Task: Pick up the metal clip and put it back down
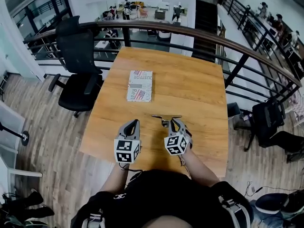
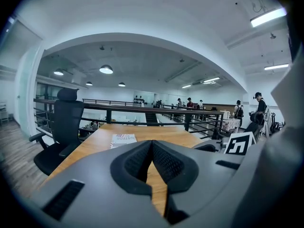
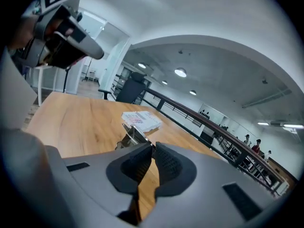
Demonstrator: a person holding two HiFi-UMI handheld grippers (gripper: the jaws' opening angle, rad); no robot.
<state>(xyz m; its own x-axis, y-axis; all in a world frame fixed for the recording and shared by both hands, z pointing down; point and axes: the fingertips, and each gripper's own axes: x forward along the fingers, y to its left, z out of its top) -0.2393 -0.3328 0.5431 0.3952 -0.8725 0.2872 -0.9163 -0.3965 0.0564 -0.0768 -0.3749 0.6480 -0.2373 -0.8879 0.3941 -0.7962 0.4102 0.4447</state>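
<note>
Pinching the small silver metal clip (image 1: 166,117) (image 3: 130,137), the right gripper (image 1: 169,123) (image 3: 152,146) had its dark ribbed jaws drawn almost together on the clip's near end, and the grip looked firm. That put the task at the pick-up stage, by my reading. The clip sat at the near middle of the light wooden table (image 1: 190,80), well short of the white printed booklet (image 1: 140,85) (image 3: 141,120) lying flat further out. Whether the clip had cleared the wood or was only touching it, neither view settled. From the right gripper view it seemed to stand tilted above the surface, so a lift may have been under way. Setting it back down and letting go was all yet to do.

The left gripper (image 1: 135,122) (image 2: 152,142) took no part. Its jaws met at the tips with nothing between them, only bare tabletop showing through the gap below. Both tools were held side by side close in front of the person's body, pointing away across the table. The right forearm (image 1: 194,160) angled inward, so that gripper's nose leaned slightly towards the left one.
</note>
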